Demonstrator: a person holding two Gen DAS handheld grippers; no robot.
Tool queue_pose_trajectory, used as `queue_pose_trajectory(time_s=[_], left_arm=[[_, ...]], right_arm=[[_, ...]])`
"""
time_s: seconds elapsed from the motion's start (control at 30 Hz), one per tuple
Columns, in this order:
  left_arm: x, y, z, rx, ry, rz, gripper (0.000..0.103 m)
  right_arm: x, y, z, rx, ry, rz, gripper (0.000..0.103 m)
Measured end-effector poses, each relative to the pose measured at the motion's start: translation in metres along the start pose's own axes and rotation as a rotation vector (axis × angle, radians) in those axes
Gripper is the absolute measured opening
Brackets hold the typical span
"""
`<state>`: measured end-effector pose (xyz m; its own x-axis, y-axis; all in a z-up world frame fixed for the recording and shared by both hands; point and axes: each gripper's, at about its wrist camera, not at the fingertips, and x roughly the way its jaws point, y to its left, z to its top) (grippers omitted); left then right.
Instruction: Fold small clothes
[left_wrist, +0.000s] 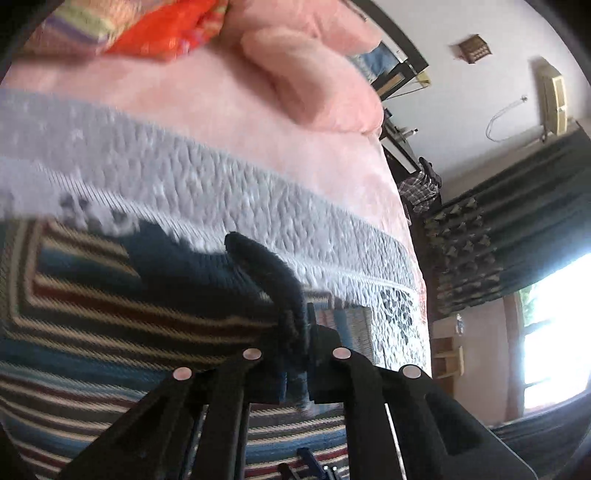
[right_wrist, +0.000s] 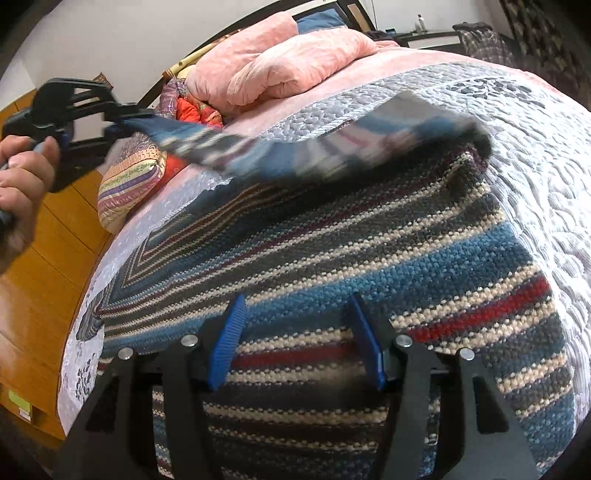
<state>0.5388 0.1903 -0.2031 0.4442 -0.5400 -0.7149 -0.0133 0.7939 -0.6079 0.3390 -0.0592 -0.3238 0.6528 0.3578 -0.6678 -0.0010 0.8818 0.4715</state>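
A striped knit sweater in blue, cream, grey and red lies flat on the grey quilt of a bed. My right gripper hovers open just over its lower part, the blue pads spread wide with nothing between them. At the upper left a hand holds my left gripper, shut on the dark blue end of a sleeve that hangs lifted and stretched above the sweater body. In the left wrist view the left gripper pinches that dark cuff above the sweater.
A rolled pink blanket and a colourful striped pillow lie at the head of the bed. Wooden floor runs along the bed's left edge. Dark curtains and a bright window stand beyond the bed.
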Motion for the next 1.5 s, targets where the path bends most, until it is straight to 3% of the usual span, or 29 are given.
queue_pose_trajectory(time_s=[0.23,0.47,0.67,0.8,0.9,0.97,1.0,1.07,1.13,1.2,1.27,1.33,1.4,1.5], left_arm=[[-0.041,0.023,0.014,0.027,-0.036,0.051,0.007],[-0.051,0.083,0.003,-0.039,-0.045,0.088,0.007],[-0.031,0.150,-0.022,-0.119,0.006,0.152,0.007],[-0.004,0.187,-0.041,-0.130,0.058,0.237,0.008],[-0.001,0.203,-0.054,-0.190,0.066,0.309,0.020],[-0.015,0.198,-0.056,-0.214,0.018,0.371,0.029],[-0.028,0.189,-0.058,-0.200,-0.037,0.378,0.041],[-0.043,0.172,-0.060,-0.169,-0.110,0.319,0.047],[-0.041,0.154,-0.060,-0.122,-0.120,0.224,0.053],[-0.021,0.153,-0.057,-0.122,-0.068,0.181,0.053],[0.005,0.171,-0.056,-0.157,0.009,0.253,0.051],[0.012,0.187,-0.058,-0.179,0.028,0.278,0.033],[-0.003,0.201,-0.056,-0.221,0.021,0.229,0.032],[-0.043,0.220,-0.056,-0.252,-0.038,0.259,0.062]], right_arm=[[0.001,-0.001,-0.001,0.002,0.001,0.001,0.057],[0.002,-0.002,-0.001,-0.002,0.001,-0.003,0.056],[0.003,-0.003,-0.001,-0.002,0.001,-0.004,0.056],[0.004,-0.004,-0.001,-0.005,0.003,-0.006,0.056],[0.005,-0.004,-0.002,-0.006,0.004,-0.009,0.056],[0.005,-0.004,-0.002,-0.004,0.004,-0.009,0.056],[0.006,-0.003,-0.002,-0.002,0.003,-0.010,0.056],[0.006,-0.002,-0.002,-0.002,0.001,-0.009,0.056],[0.006,-0.001,-0.002,-0.009,0.001,-0.009,0.056],[0.006,0.000,-0.002,-0.014,0.002,-0.010,0.056],[0.005,0.000,-0.003,-0.017,0.003,-0.010,0.056],[0.005,0.000,-0.003,-0.023,0.005,-0.011,0.056],[0.005,0.001,-0.003,-0.031,0.006,-0.013,0.056],[0.005,0.003,-0.005,-0.046,0.007,-0.022,0.056]])
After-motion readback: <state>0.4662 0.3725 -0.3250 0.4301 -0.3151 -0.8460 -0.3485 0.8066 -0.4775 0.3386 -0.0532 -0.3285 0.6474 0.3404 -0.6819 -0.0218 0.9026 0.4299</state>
